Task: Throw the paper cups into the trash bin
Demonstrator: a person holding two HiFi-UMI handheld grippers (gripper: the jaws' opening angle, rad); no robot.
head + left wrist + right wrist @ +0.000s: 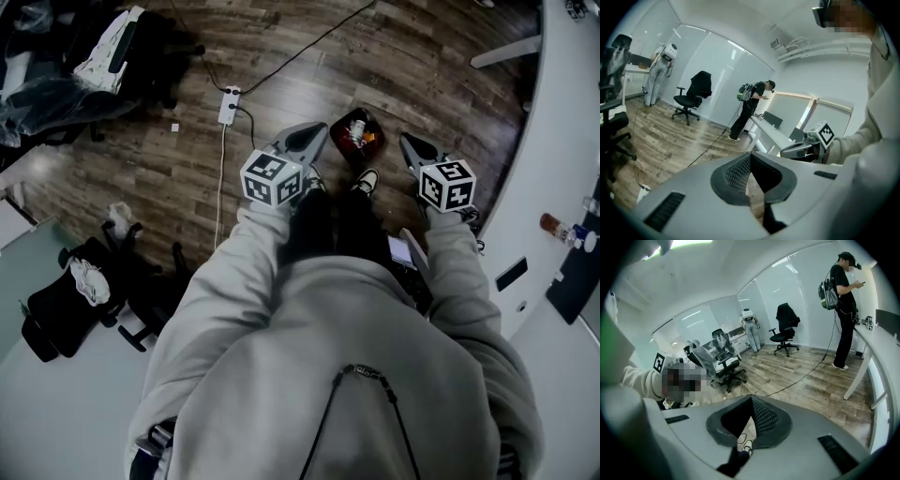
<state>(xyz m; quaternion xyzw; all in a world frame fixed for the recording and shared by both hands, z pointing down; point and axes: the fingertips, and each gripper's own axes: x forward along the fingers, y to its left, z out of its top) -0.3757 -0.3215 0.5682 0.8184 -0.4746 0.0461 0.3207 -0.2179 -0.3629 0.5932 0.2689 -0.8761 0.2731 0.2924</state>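
Head view, looking down over a grey hoodie (337,356) to a wood floor (281,66).

- Far left: black office chairs (84,291), one draped with a pale cloth. A further chair sits in the upper left corner.
- Left of centre: a white power strip (229,103) lies on the floor. Its cable (221,187) runs down the frame, and a dark lead runs off to the upper right.
- Left tool (314,136): held just left of centre, pointing up-frame. In the left gripper view the left tool's (748,157) jaw tips meet and nothing is gripped.
- Trash bin (356,139): upper centre, standing on the floor between the two tools and just beyond the person's shoes (366,181). It is small and round with a dark red liner. The contents (358,131) show as pale and orange bits. Too small to tell whether they are the paper cups.
- No obstruction lies between either tool and the bin.
- Right tool (412,147): just right of the bin, tips angled toward it. In the right gripper view the right tool's (751,399) jaws are closed tip to tip, empty, with only floor and a shoe showing below.
- Far right: the curved edge of a white bench (562,141).
- Both gripper views show a second person (843,310) standing at a long bench across the room.
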